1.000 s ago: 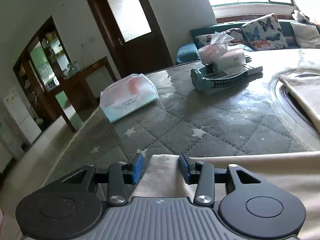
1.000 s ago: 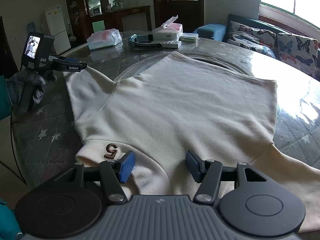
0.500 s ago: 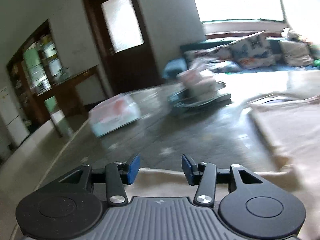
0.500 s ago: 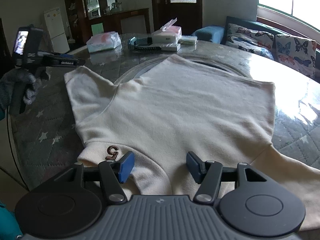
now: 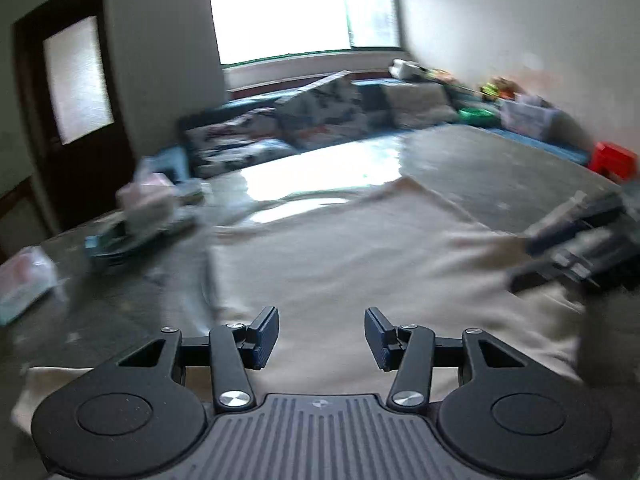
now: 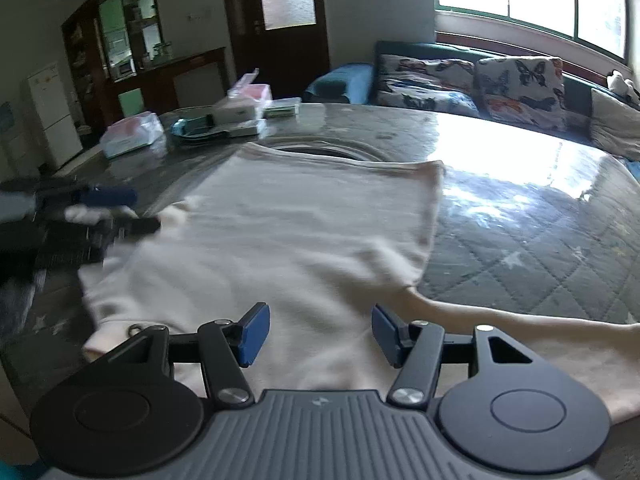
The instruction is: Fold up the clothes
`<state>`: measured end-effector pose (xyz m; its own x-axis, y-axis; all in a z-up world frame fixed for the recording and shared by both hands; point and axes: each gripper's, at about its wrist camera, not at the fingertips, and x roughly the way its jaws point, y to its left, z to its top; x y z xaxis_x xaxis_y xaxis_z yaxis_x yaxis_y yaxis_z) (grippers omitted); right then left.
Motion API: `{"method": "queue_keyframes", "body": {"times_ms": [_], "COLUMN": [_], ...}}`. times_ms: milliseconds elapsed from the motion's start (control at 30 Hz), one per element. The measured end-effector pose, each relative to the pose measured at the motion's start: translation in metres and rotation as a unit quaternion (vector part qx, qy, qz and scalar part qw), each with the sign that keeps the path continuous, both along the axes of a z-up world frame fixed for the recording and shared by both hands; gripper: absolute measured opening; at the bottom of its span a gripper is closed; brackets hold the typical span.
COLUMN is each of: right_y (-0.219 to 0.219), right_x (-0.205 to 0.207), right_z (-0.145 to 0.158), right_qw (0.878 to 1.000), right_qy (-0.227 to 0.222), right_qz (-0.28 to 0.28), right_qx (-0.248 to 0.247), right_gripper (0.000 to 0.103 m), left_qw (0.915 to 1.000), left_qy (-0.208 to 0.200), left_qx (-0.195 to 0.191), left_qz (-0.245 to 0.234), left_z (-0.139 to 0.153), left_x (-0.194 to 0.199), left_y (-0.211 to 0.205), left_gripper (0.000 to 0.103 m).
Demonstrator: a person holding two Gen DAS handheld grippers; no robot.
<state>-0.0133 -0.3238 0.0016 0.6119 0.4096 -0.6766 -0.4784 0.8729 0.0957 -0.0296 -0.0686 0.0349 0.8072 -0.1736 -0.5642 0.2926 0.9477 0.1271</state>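
Observation:
A cream long-sleeved top [image 6: 304, 240] lies spread on the grey quilted round table [image 6: 540, 240]. It also shows in the left wrist view [image 5: 340, 264], blurred. My left gripper [image 5: 321, 338] is open and empty, just above the left side of the top. In the right wrist view it shows as a blurred dark shape with blue pads [image 6: 106, 196] over the left sleeve area. My right gripper [image 6: 320, 334] is open and empty above the near edge of the top, next to the right sleeve [image 6: 520, 328]. It shows blurred at the right of the left wrist view [image 5: 576, 240].
At the table's far left stand a tissue pack [image 6: 132, 132], a teal object [image 6: 192, 128] and a tissue box [image 6: 244, 100]. A sofa with butterfly cushions [image 6: 500, 84] runs under the window. A dark door [image 6: 280, 12] and a cabinet [image 6: 120, 40] stand behind.
My left gripper has swung right from the sleeve end to over the top's body, its view now blurred. My right gripper has shifted right along the near edge. Both stay open.

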Motion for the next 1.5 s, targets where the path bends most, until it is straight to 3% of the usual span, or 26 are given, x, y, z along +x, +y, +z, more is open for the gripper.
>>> {"method": "queue_keyframes", "body": {"times_ms": [267, 533, 867, 1000, 1267, 1400, 1500], "right_y": [-0.014, -0.044, -0.091, -0.114, -0.164, -0.180, -0.186], "right_x": [0.017, 0.010, -0.007, -0.009, -0.008, -0.001, 0.003], "right_z": [-0.011, -0.009, -0.016, -0.015, -0.019, -0.023, -0.025], "right_qw": [1.000, 0.998, 0.991, 0.984, 0.955, 0.946, 0.946], "right_qy": [0.011, 0.006, 0.018, 0.013, 0.008, 0.013, 0.014], "right_qz": [-0.025, -0.059, -0.129, -0.175, -0.290, -0.321, -0.321], "right_qx": [-0.006, -0.031, -0.041, -0.042, -0.055, -0.053, -0.043], "right_gripper": [0.058, 0.058, 0.058, 0.058, 0.057, 0.047, 0.037], "left_qw": [0.9986, 0.9988, 0.9948, 0.9924, 0.9887, 0.9878, 0.9873], "left_qy": [0.020, 0.008, 0.010, 0.011, 0.009, 0.011, 0.013], "left_qx": [0.024, 0.011, -0.007, -0.008, -0.006, -0.006, -0.003], "left_qz": [-0.042, -0.047, -0.101, -0.122, -0.150, -0.155, -0.158], "left_z": [-0.022, -0.009, -0.005, -0.007, -0.012, -0.014, -0.015], "left_x": [-0.014, -0.012, -0.010, -0.013, -0.019, -0.021, -0.021], "left_y": [-0.018, -0.022, -0.064, -0.079, -0.092, -0.093, -0.094], "left_gripper": [0.052, 0.052, 0.052, 0.052, 0.052, 0.052, 0.052]}}
